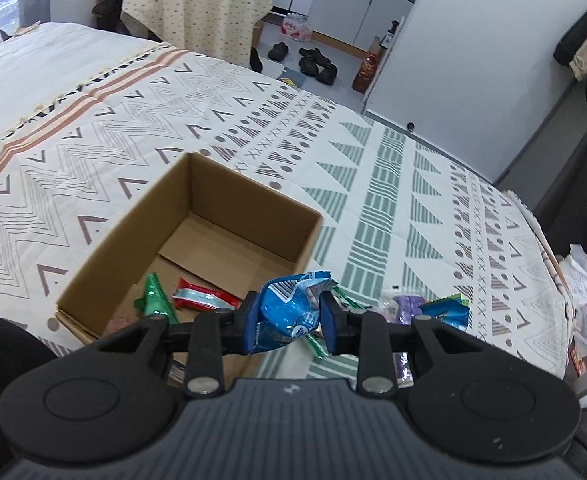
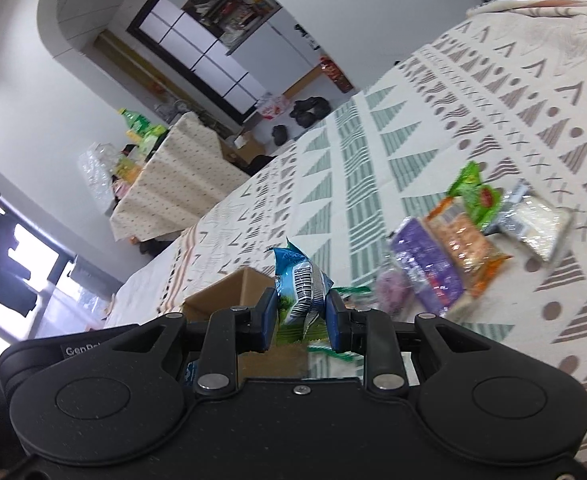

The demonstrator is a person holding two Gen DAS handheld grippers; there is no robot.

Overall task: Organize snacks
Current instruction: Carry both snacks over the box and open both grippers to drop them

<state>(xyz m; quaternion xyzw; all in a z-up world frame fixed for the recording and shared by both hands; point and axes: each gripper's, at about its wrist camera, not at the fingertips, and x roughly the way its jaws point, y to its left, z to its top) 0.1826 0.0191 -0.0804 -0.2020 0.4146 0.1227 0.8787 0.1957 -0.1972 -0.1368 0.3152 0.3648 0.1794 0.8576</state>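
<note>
Patterned bedspread (image 1: 373,184) lies bare beyond the cardboard box (image 1: 229,200). The box, mostly empty, holds a green packet (image 1: 155,300) and a red packet (image 1: 203,299). Left gripper (image 1: 289,316) is clamped on a blue snack bag (image 1: 289,308) beside the box's near corner. Right gripper (image 2: 299,316) is clamped on a blue-green packet (image 2: 303,288); loose snacks (image 2: 465,248) lie right of it.

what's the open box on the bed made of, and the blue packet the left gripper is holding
The box looks like plain brown corrugated cardboard: matte, unprinted, with folded bottom flaps showing inside. The blue packet, pinched in the left gripper, looks like thin plastic or foil film: glossy highlights, sharp crinkles and a serrated sealed edge. Which of the two the look leaves open.
</note>
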